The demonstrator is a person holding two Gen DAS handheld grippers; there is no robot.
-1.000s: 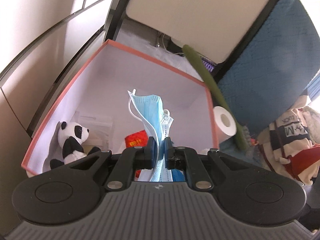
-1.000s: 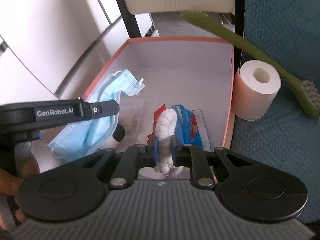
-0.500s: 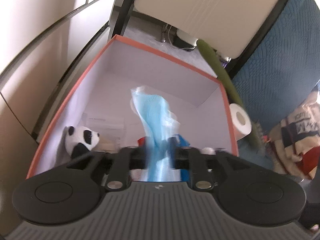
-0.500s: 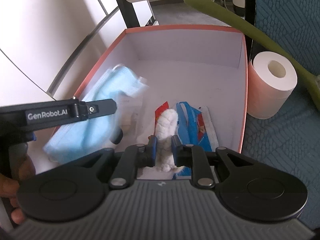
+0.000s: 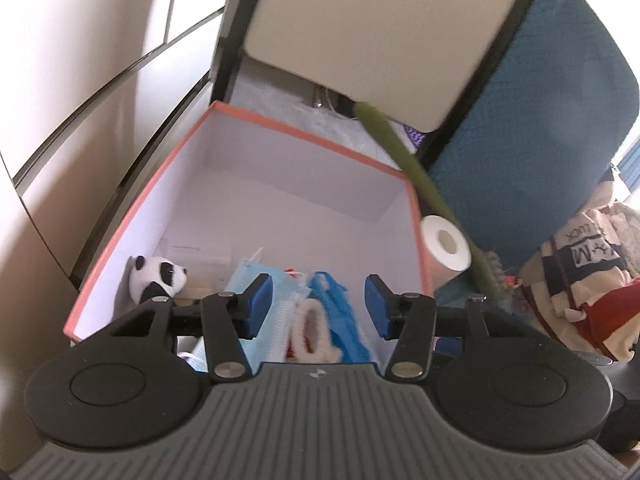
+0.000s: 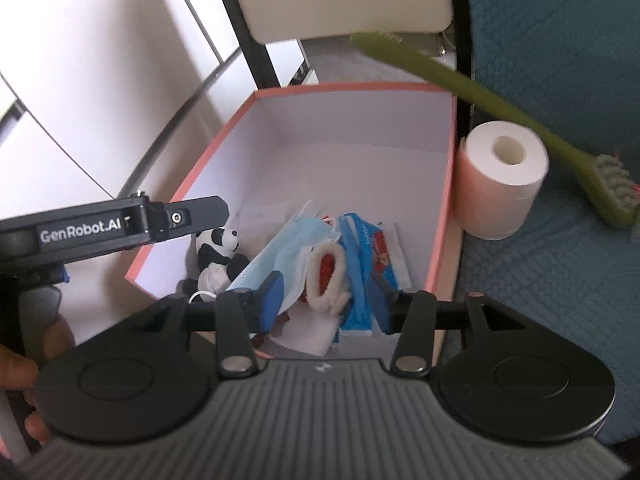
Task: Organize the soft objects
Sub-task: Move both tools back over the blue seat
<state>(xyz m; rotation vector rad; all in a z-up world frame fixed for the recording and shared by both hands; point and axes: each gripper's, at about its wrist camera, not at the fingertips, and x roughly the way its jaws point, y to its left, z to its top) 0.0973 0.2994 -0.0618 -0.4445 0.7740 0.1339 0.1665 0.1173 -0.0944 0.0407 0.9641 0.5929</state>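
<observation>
Blue face mask [image 6: 280, 256] and fuzzy white piece [image 6: 326, 276] had just dropped into the box [image 6: 352, 88] below both hand-held grippers, left [image 5: 318, 306] and right [image 6: 326, 300], jaws now wide open, so we'd stowed two more.

Left gripper [image 5: 318, 306] jaws now spread wide, formerly clamped on blue face mask [image 6: 286, 256], mask now lying in pink-rimmed box [image 6: 440, 216] beside panda, right gripper [image 6: 326, 300] likewise parted, white fluffy piece [image 6: 326, 276] released onto pile

Bright daylight, washed-out walls, fisheye-bent edges, slight motion blur.
</observation>
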